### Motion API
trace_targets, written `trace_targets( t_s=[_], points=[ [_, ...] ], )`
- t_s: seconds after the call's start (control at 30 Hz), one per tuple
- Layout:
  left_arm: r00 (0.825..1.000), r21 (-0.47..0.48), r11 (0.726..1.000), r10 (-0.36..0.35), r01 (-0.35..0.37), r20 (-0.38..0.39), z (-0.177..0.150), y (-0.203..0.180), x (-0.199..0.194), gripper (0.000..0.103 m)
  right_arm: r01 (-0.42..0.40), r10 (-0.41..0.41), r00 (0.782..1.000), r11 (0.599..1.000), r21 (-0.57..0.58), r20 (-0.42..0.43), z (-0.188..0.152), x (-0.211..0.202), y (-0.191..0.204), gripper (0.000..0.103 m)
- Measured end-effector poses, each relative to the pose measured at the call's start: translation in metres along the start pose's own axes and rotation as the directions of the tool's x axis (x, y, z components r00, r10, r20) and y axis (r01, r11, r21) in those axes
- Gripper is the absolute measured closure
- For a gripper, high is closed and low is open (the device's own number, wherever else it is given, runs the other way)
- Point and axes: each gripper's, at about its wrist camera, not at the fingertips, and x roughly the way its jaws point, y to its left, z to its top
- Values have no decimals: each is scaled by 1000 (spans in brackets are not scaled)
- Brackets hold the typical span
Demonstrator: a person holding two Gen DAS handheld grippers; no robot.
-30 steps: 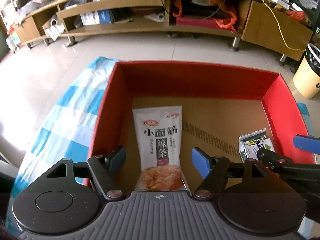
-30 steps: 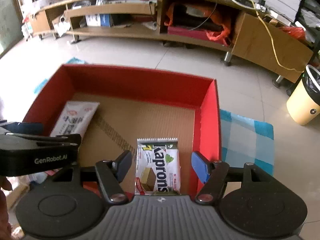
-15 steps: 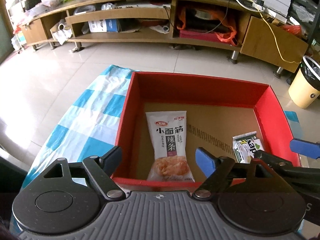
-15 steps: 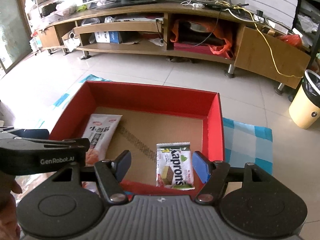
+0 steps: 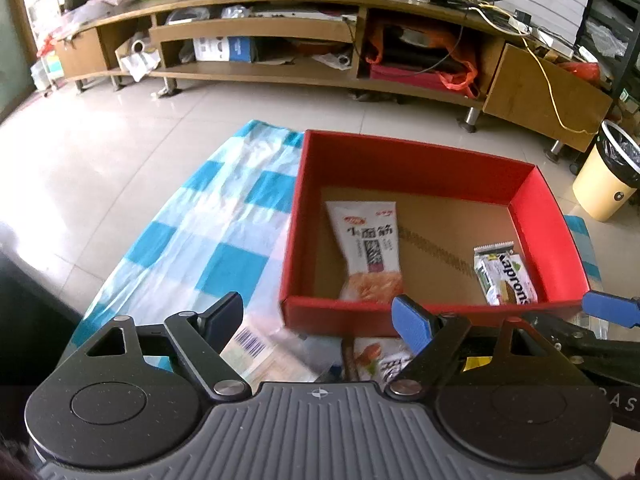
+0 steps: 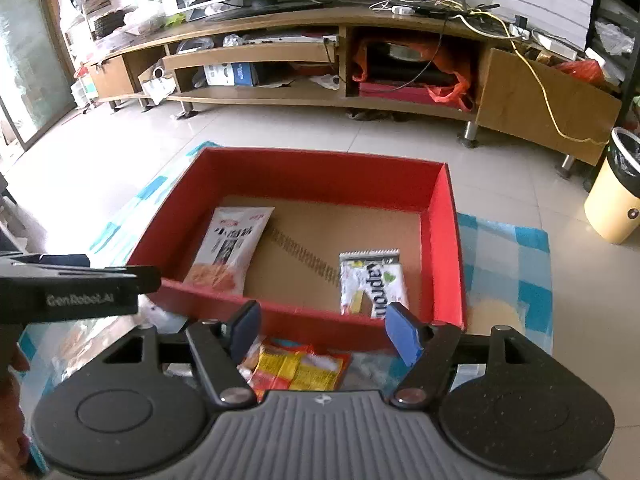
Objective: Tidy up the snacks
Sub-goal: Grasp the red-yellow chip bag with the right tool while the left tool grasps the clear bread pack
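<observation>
Down on the floor, a red box [image 5: 416, 168] with a brown cardboard bottom sits on a blue-and-white checked cloth [image 5: 208, 248], and everything else is easiest placed against it. Inside, toward its left wall, lies a long white snack pouch [image 5: 370, 252] printed with black Chinese characters and a picture of orange strips at its near end; toward the right wall lies a smaller white-and-green wafer packet [image 5: 505, 274] lettered "Kaprons". The left camera shows the wide stretch of cloth left of the box and a barcoded packet [image 5: 248, 346] on the cloth just outside its near wall; the right camera instead shows a yellow-and-red packet [image 6: 298, 368] in front of that near wall and the cloth on the right side. The left gripper [image 5: 318, 320] hangs over the near wall, fingers spread and holding nothing, the pouch beyond them inside the box. The right gripper [image 6: 322, 332] is likewise outside the near wall, its jaws opening with nothing gripped, the wafer packet just past its blue right finger [image 6: 402, 332].
</observation>
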Motion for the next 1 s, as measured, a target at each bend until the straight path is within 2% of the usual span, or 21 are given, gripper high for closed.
trace_targets(
  t_s=[0.2, 0.4, 0.5, 0.6, 0.67, 0.8, 0.97, 1.0],
  points=[
    [1000, 3, 1000, 20, -20, -12, -13, 22, -5, 15, -12, 11, 999, 999, -30, -31, -16, -1, 10, 30],
    [998, 43, 999, 17, -14, -56, -30, 39, 5, 13, -29, 26, 997, 999, -45, -67, -29, 2, 15, 30],
    [997, 57, 998, -15, 19, -73, -34, 47, 10, 11, -29, 25, 996, 998, -52, -85, -33, 5, 15, 30],
    [993, 72, 994, -75, 82, -96, -35, 53, 15, 4, -44, 39, 994, 998, -46, -102, -35, 8, 15, 30],
    [988, 93, 989, -104, 115, -118, -36, 55, 21, 4, -47, 42, 993, 998, -44, -108, -36, 9, 15, 30],
    [991, 174, 982, -47, 69, -126, -39, 51, 36, 2, -56, 50, 991, 997, -47, -123, -37, 13, 17, 30],
    [985, 196, 979, -28, 62, -170, -45, 50, 55, 7, -56, 49, 988, 997, -46, -149, -38, 23, 18, 30],
    [983, 178, 980, -55, 86, -174, -44, 51, 52, 17, -54, 46, 987, 997, -49, -153, -38, 25, 17, 30]
  ],
)
